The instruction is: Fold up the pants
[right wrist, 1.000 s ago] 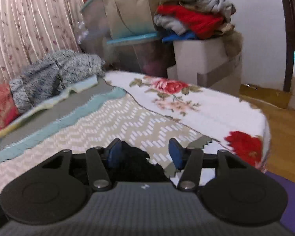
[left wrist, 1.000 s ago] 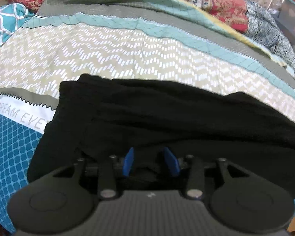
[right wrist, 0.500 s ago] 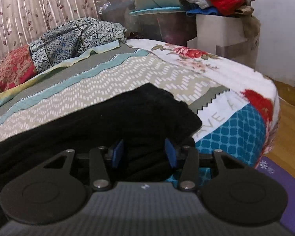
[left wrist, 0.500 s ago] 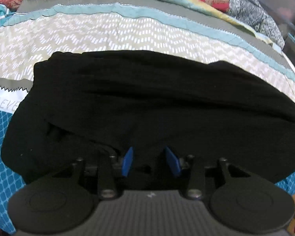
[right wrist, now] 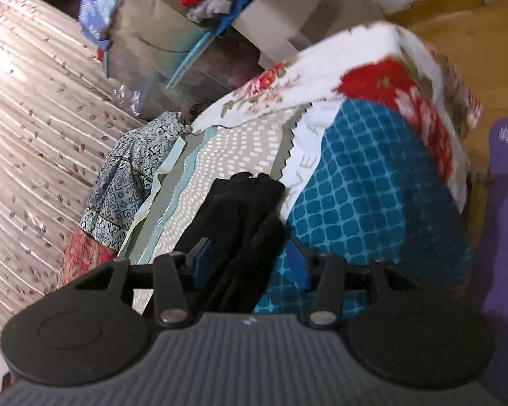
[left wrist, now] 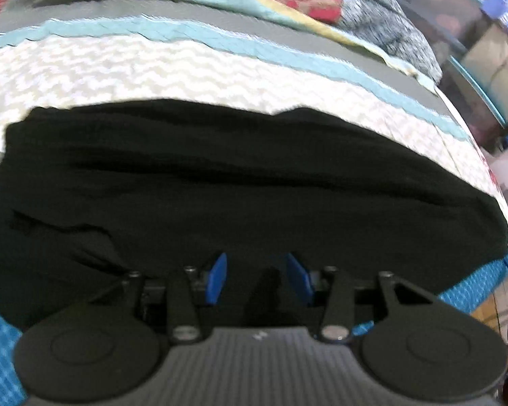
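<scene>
Black pants (left wrist: 254, 176) lie in a long folded band across the patterned bedspread (left wrist: 186, 67). My left gripper (left wrist: 257, 275) hovers low over their near edge. Its blue pads stand apart and a dark ridge of cloth rises between them without touching either pad. In the right wrist view the scene is rolled sideways, and the narrow end of the pants (right wrist: 240, 209) runs between the pads of my right gripper (right wrist: 249, 264). Those jaws are opening, with the cloth between them but not pinched.
Red and blue-white patterned bedding (left wrist: 372, 27) is piled along the bed's far side. Beyond the bed's corner (right wrist: 406, 77) stand storage boxes stacked with clothes (right wrist: 240, 0). A pleated curtain (right wrist: 34, 135), wooden floor (right wrist: 474, 34) and a purple mat (right wrist: 504, 203) surround the bed.
The left view has slid right along the pants and tipped down, so they fill more of it. The right gripper has rolled sideways and sunk onto the pants' end.
</scene>
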Available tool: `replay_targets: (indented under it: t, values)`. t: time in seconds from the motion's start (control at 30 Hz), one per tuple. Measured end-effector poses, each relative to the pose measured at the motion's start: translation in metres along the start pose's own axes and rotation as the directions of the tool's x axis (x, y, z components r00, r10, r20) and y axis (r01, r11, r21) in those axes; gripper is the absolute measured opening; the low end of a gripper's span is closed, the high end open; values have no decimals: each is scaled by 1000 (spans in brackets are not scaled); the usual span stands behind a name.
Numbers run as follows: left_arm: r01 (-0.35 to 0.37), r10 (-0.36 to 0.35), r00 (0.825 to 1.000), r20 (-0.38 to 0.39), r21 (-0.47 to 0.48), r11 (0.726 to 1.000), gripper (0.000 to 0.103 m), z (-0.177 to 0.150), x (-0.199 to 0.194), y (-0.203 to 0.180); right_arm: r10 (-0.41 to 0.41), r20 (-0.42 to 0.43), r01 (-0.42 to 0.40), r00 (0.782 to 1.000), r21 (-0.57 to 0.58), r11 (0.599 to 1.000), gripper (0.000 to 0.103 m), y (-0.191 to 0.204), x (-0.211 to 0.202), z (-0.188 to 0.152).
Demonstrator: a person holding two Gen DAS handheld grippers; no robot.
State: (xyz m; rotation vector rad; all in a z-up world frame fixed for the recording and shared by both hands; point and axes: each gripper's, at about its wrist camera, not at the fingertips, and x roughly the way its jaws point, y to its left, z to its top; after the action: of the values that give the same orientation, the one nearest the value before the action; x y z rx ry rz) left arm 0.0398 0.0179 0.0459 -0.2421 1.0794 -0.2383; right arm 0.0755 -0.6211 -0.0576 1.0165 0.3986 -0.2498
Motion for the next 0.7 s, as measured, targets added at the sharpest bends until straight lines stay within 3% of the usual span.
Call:
replay_targets:
  t: [0.27,0.33,0.37,0.47,0.6,0.7]
  values:
    - [-20,21,998,-53,15,1000,41,-7,19,-9,-4,6,4,1000,22,1000,52,2,24,2]
    - [-15,15,998,-57,-1,1000,41,-6,20,-8,-18,4,18,1000,18,1000,43,6,29,2]
    - [-11,10,998,-56,-7,1000,39,-6,20,-7,-28,-2,28,1000,7,1000,25,8,31,2]
    - [-4,4,999,-50,-6,1000,38,-5,18,-5,-18,7,18,1000,-31,999,17,23,26,3]
    - [3,-4,1000,-29,-20,1000,38,-3,11,0,66,23,-59,998,-217,974,16,75,0,-7]
    - [5,-5,1000,-3,-33,999,38,-2,3,6,157,-25,-153,987,-419,895,15,128,-18,-32]
